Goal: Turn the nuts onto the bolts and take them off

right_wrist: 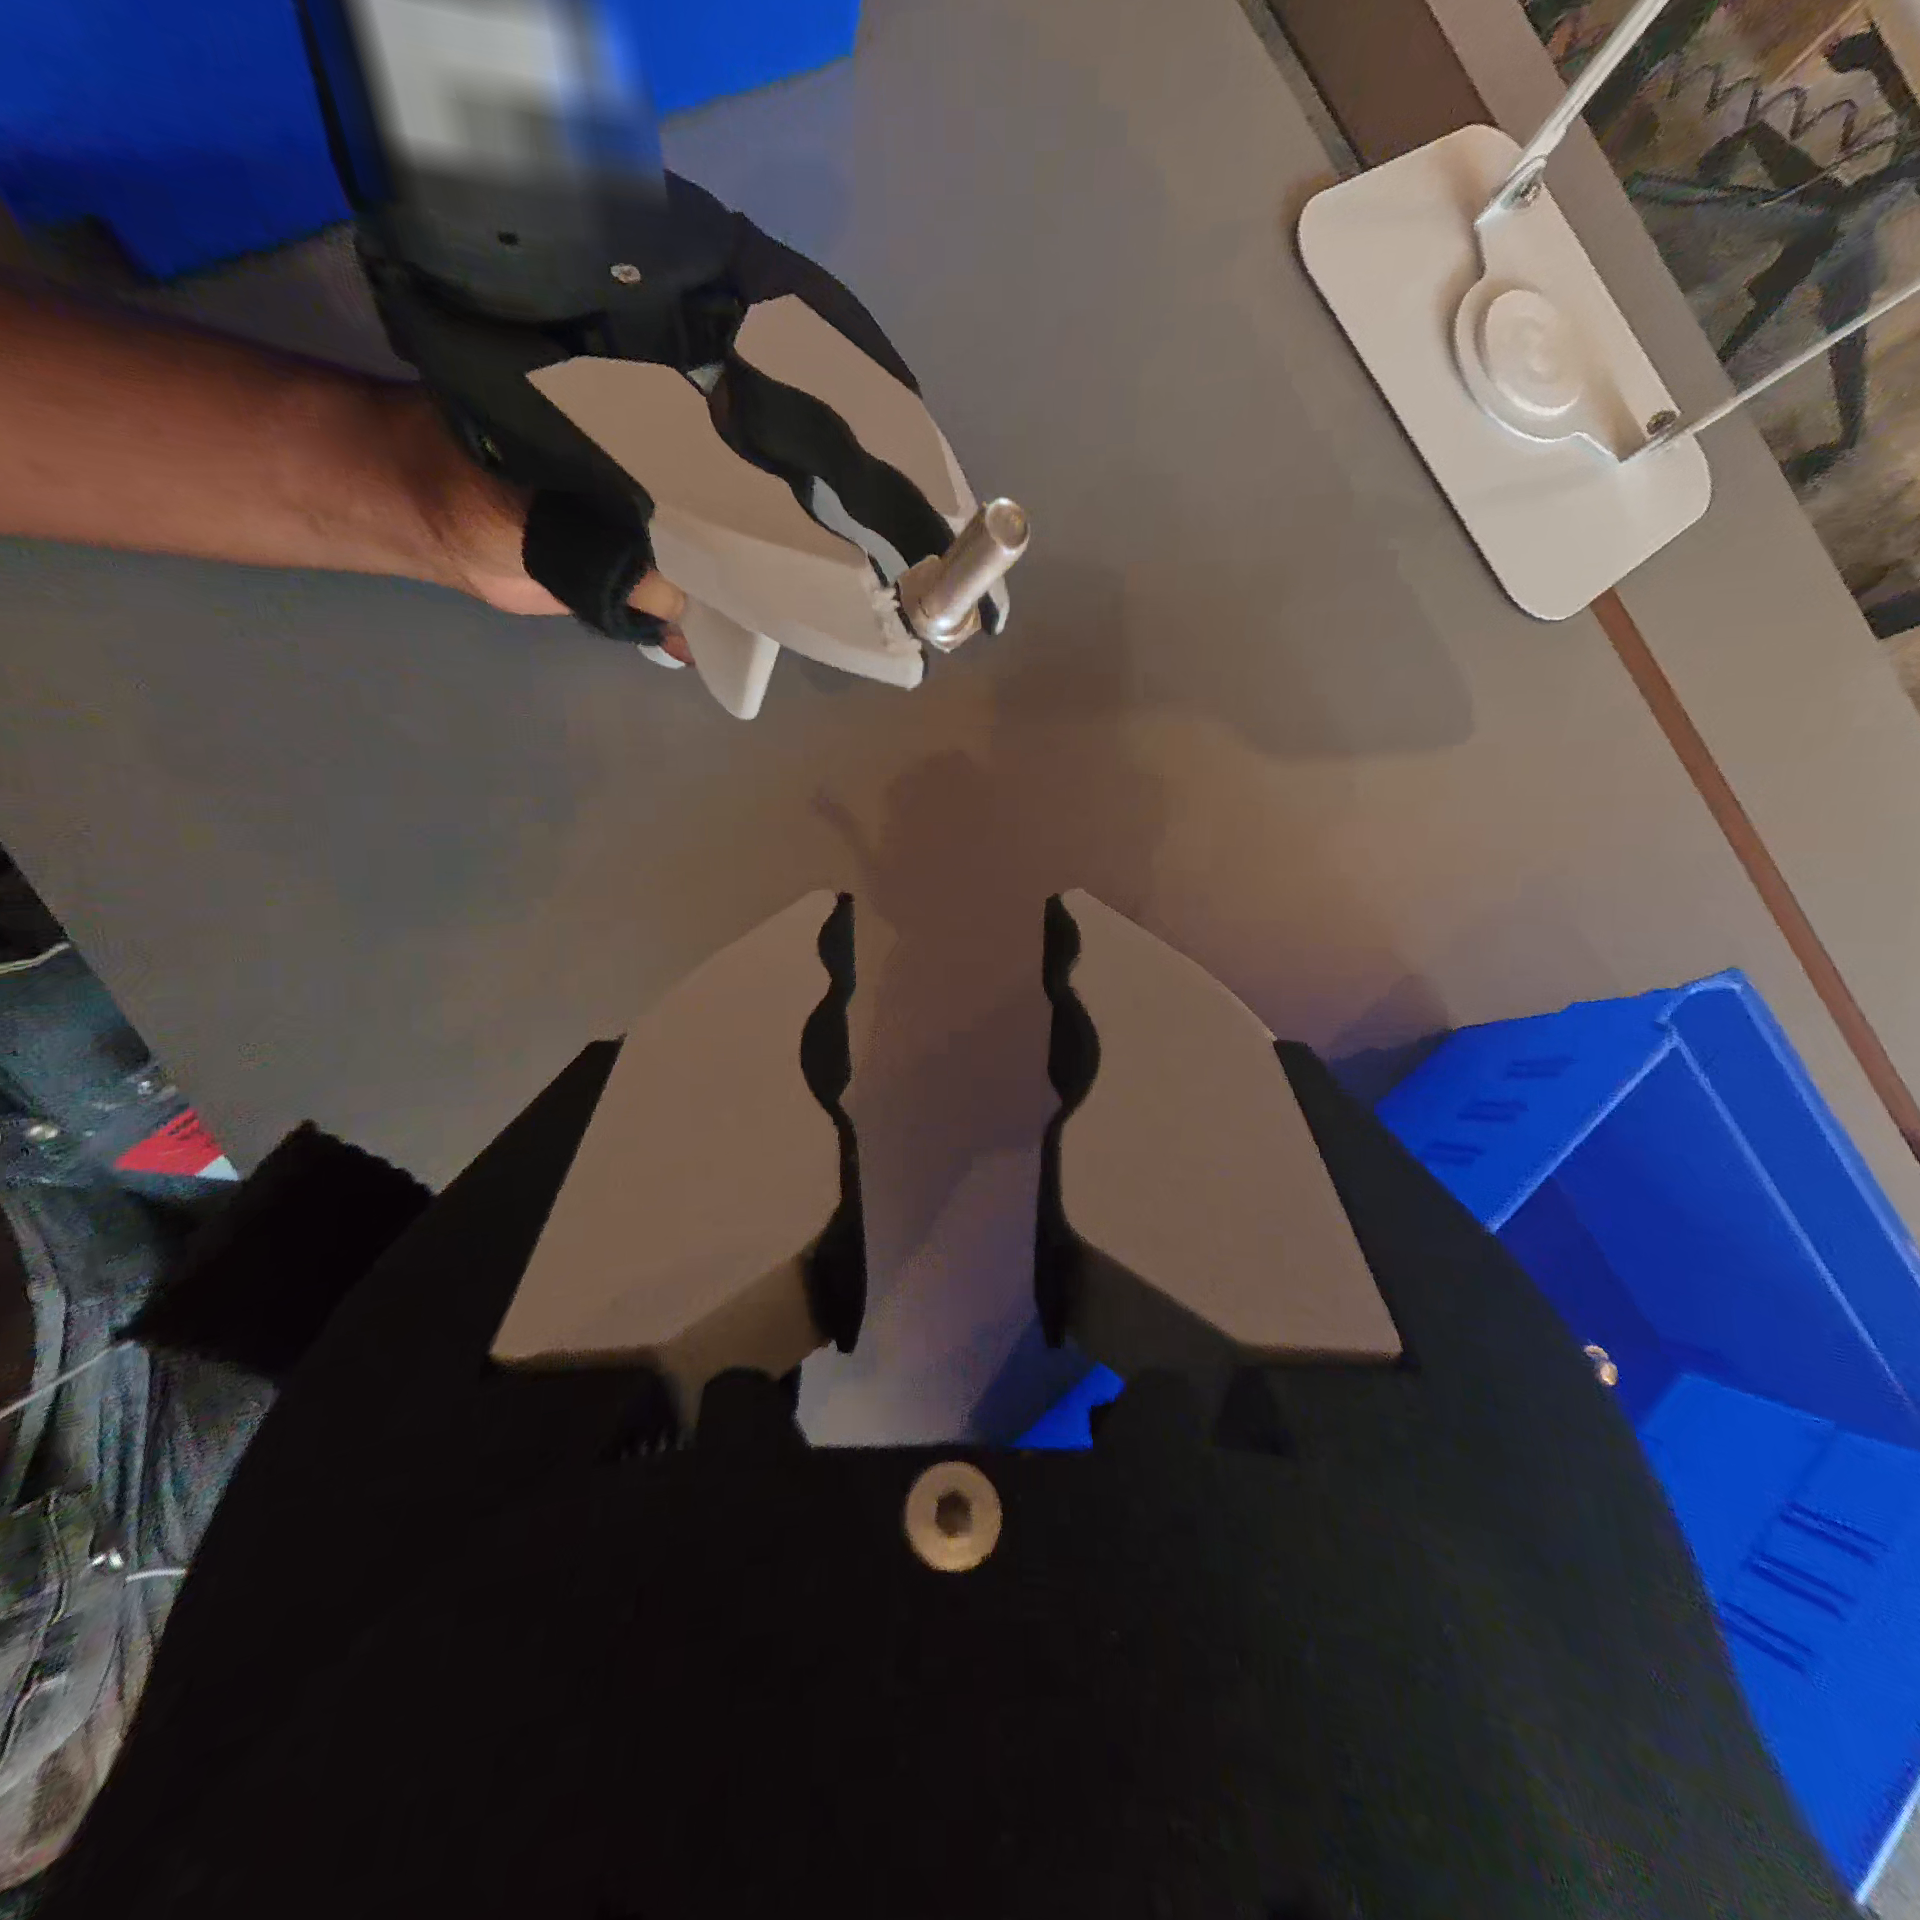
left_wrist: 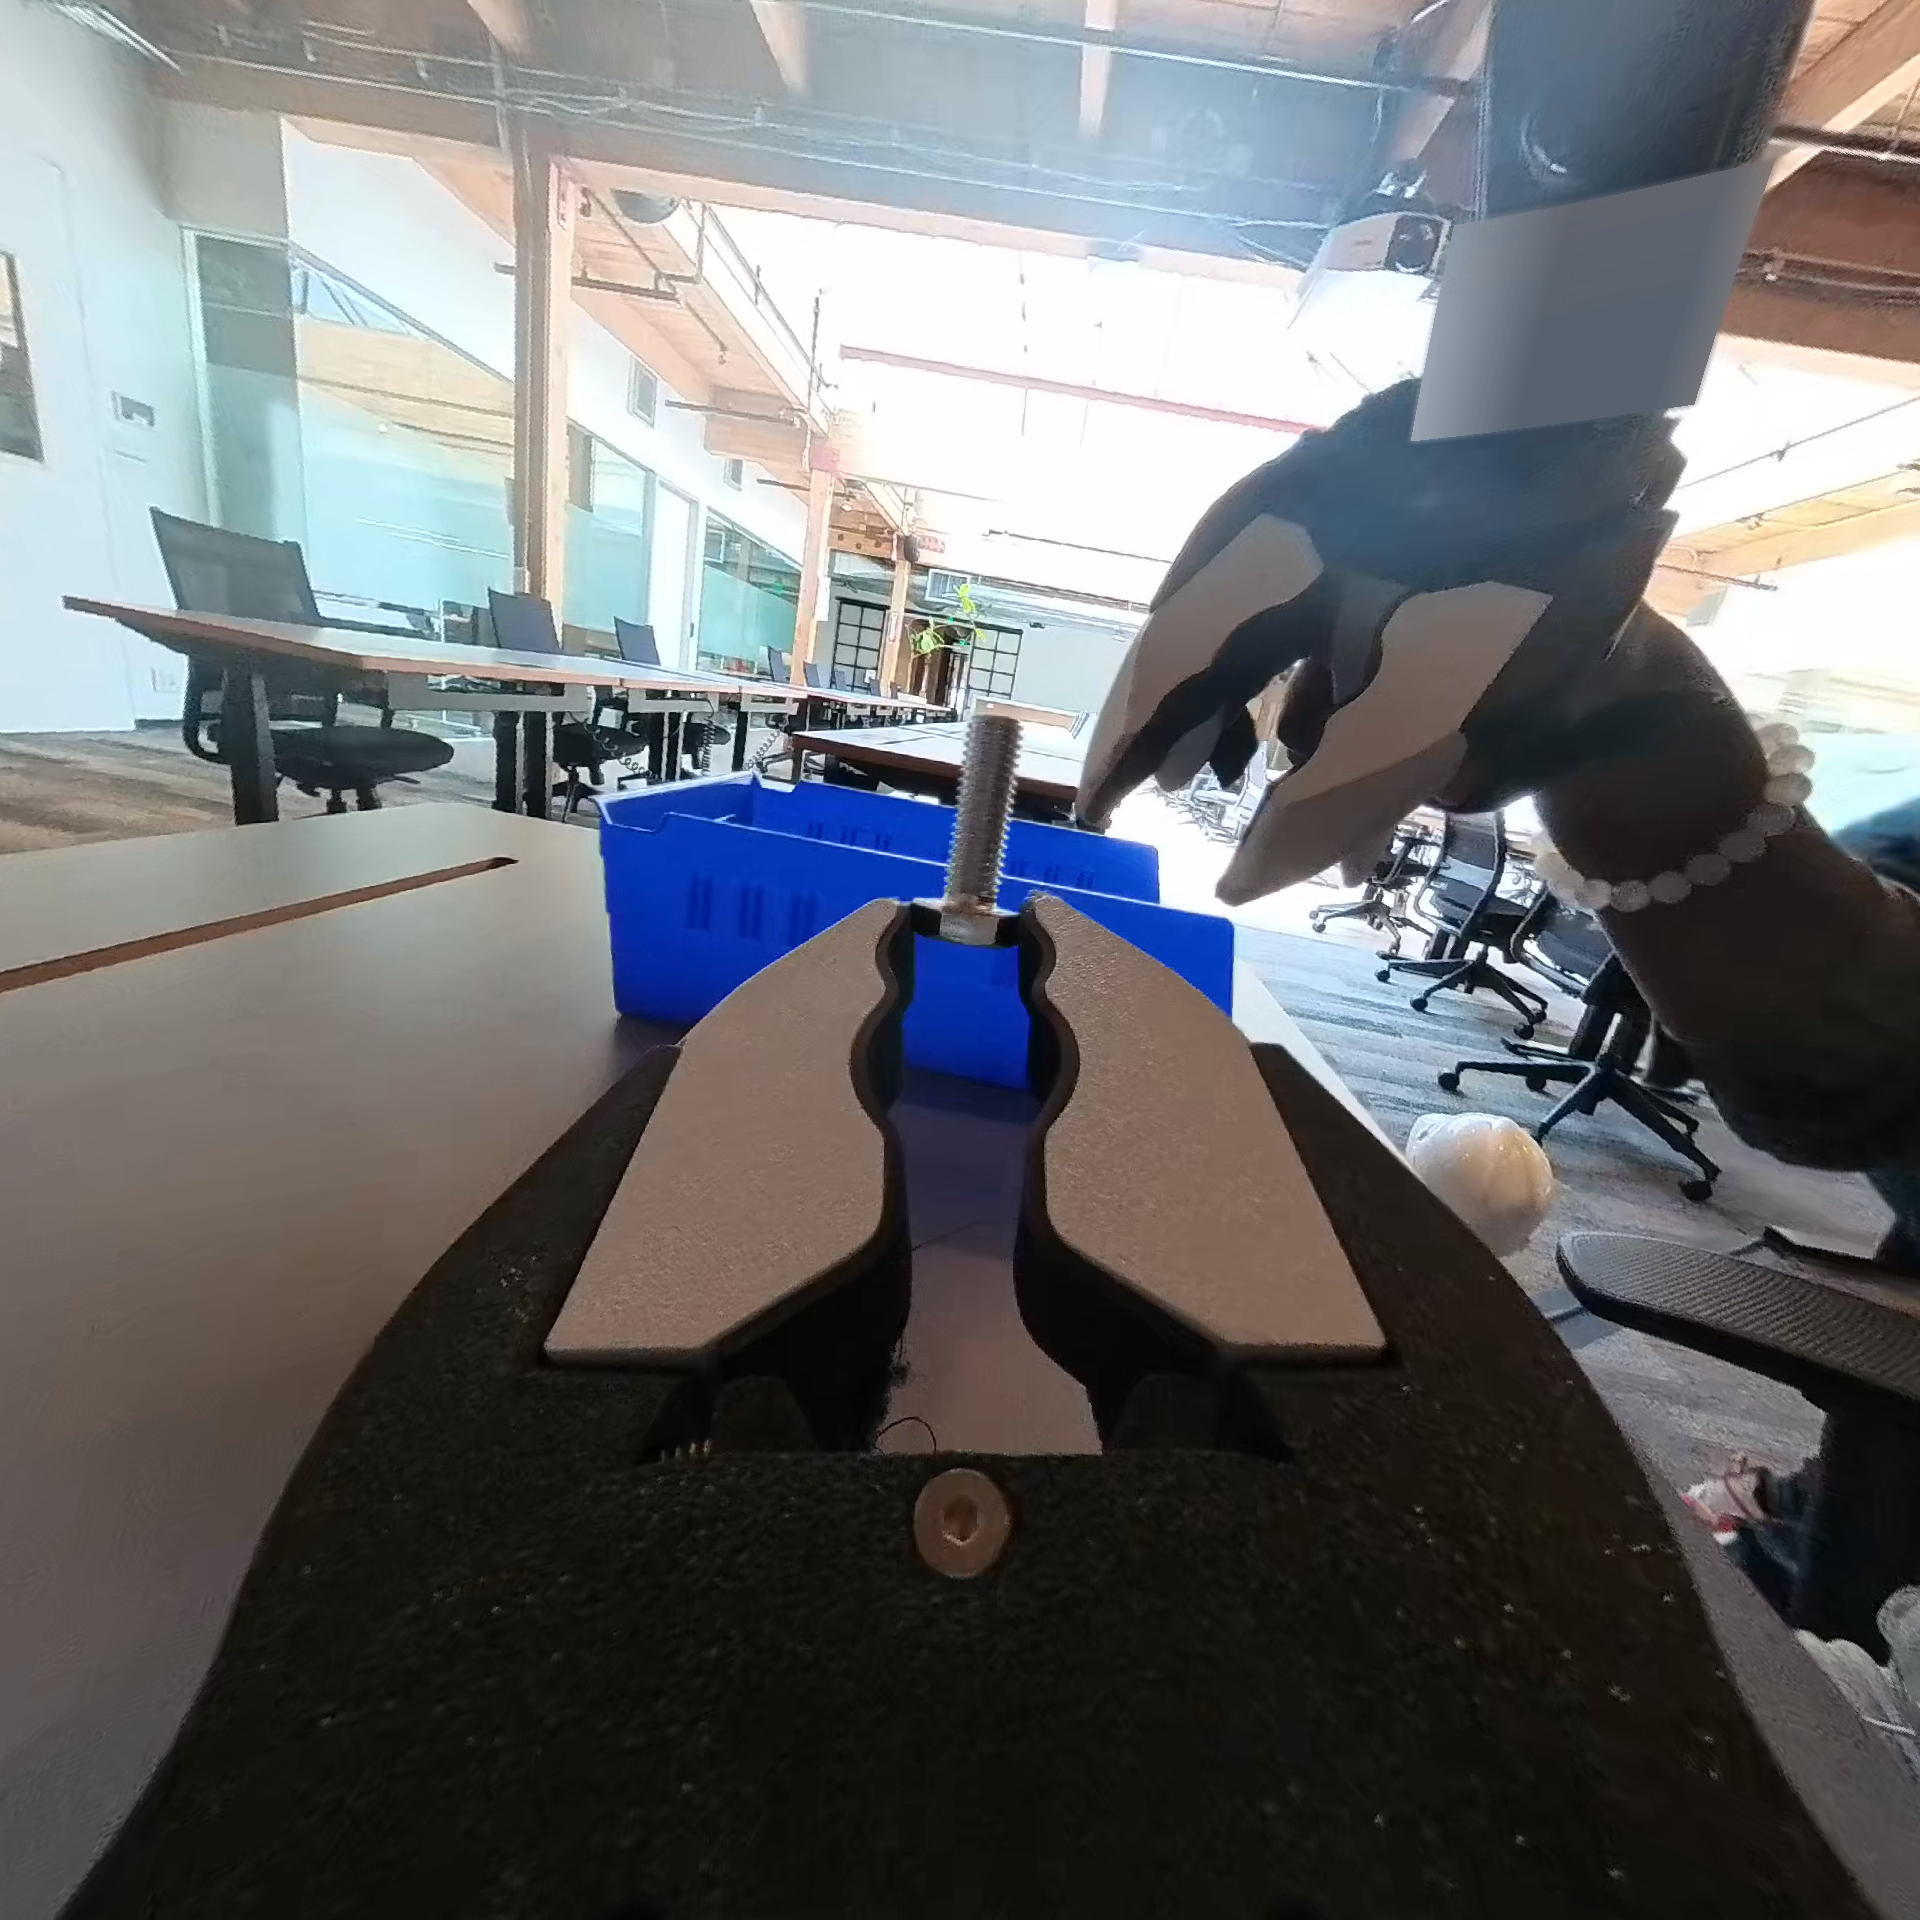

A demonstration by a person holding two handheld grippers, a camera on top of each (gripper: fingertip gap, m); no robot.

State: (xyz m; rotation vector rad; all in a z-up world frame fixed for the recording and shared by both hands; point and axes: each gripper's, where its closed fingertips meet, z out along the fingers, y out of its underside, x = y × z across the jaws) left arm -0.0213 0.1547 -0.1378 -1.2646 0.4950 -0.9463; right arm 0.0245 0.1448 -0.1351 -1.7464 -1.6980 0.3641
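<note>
Left gripper (left_wrist: 967, 928) clamped on the bolt (left_wrist: 978, 821) head, shank upright near the blue bin (left_wrist: 727, 914). Right gripper (right_wrist: 948, 914) parted, empty — no nut seen. Best fetched a nut first, then started it square, gently — avoiding cross-threading.

It's a big open office, bright to the point of glare where daylight pours through the far windows (left_wrist: 1039, 488). Overhead run exposed wooden beams (left_wrist: 935, 187) and pipes, with a timber post (left_wrist: 542, 395) standing toward the left. A white wall (left_wrist: 94, 364) and glass partitions (left_wrist: 395, 478) line that side. Long desks (left_wrist: 416, 655) recede in a row, black office chairs (left_wrist: 281, 665) tucked in at them, and more wheeled chairs (left_wrist: 1558, 987) stand on the grey carpet (left_wrist: 1382, 1049) to the right. The nearest worktop (left_wrist: 260, 1039) is grey-brown, with a narrow slot cut along it. A white lamp base (right_wrist: 1496, 364) rests near its edge.
</note>
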